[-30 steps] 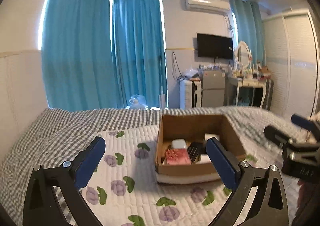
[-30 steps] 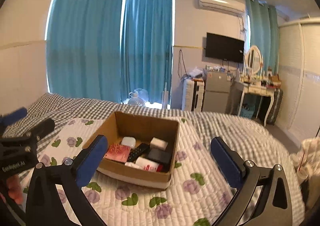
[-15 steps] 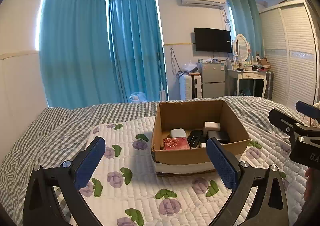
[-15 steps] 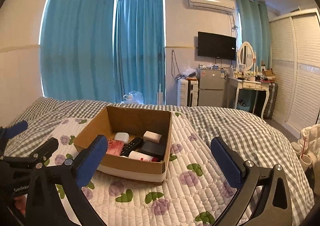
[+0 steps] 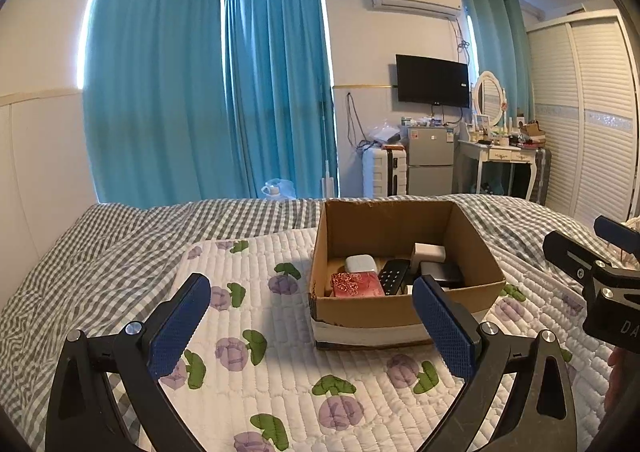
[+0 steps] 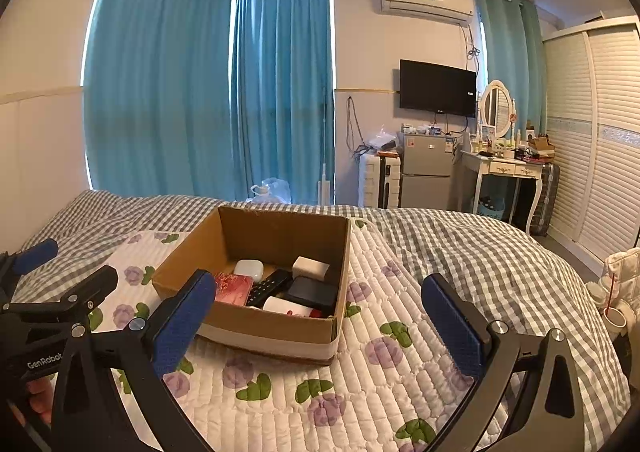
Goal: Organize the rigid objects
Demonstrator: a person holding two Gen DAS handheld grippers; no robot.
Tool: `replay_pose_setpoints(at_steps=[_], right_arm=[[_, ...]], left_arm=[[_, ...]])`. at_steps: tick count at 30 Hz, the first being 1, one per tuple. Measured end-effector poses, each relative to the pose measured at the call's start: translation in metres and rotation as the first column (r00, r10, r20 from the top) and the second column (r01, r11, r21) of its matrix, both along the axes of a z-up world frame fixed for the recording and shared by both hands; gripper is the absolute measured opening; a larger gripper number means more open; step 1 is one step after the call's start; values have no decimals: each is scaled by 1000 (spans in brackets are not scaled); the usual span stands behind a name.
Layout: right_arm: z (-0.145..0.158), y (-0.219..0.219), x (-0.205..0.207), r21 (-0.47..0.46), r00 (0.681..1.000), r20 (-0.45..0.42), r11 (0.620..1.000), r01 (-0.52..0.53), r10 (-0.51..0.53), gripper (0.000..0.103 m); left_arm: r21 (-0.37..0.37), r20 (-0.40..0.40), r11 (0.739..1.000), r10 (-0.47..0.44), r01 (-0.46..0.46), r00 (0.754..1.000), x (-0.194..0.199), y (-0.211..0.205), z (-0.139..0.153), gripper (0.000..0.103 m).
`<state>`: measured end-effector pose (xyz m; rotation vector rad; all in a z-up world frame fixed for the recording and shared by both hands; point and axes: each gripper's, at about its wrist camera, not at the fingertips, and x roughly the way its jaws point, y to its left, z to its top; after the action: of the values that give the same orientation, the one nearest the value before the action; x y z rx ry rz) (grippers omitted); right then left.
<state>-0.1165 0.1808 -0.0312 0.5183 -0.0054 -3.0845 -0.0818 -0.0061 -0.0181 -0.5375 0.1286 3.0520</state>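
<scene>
An open cardboard box (image 5: pixel 400 312) (image 6: pixel 280 328) sits on the quilted bed cover. Inside lie a red patterned case (image 5: pixel 356 284) (image 6: pixel 234 287), a white earbud case (image 5: pixel 361 263) (image 6: pixel 248 268), a black remote (image 5: pixel 394 277) (image 6: pixel 272 284), a white block (image 5: pixel 429 252) (image 6: pixel 310 268), a black flat case (image 5: pixel 442 272) (image 6: pixel 312 291) and a white tube (image 6: pixel 286 306). My left gripper (image 5: pixel 310 322) is open and empty, held short of the box's near left corner. My right gripper (image 6: pixel 318 318) is open and empty too, in front of the box's near right corner.
The bed has a white floral quilt (image 5: pixel 260 352) over a grey checked blanket (image 6: pixel 460 252). Teal curtains (image 5: pixel 208 100), a suitcase (image 5: pixel 382 172), a small fridge (image 5: pixel 430 160), a dressing table (image 6: pixel 504 168) and a wardrobe (image 5: pixel 588 116) stand beyond. A hand (image 6: pixel 38 400) holds the left gripper.
Both grippers have steadied and tilted up slightly, so the box sits a bit lower and more centred in each view. Both stayed open and nothing in the box moved.
</scene>
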Motion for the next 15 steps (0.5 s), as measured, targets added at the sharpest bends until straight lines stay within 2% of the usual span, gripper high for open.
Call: replay_pose_setpoints(at_steps=[15], right_arm=[[-6,0,-4,-8,1000,25,1000,7,-7,103]], left_arm=[[16,5,1000,-3,3,1000,1,-2,2,103]])
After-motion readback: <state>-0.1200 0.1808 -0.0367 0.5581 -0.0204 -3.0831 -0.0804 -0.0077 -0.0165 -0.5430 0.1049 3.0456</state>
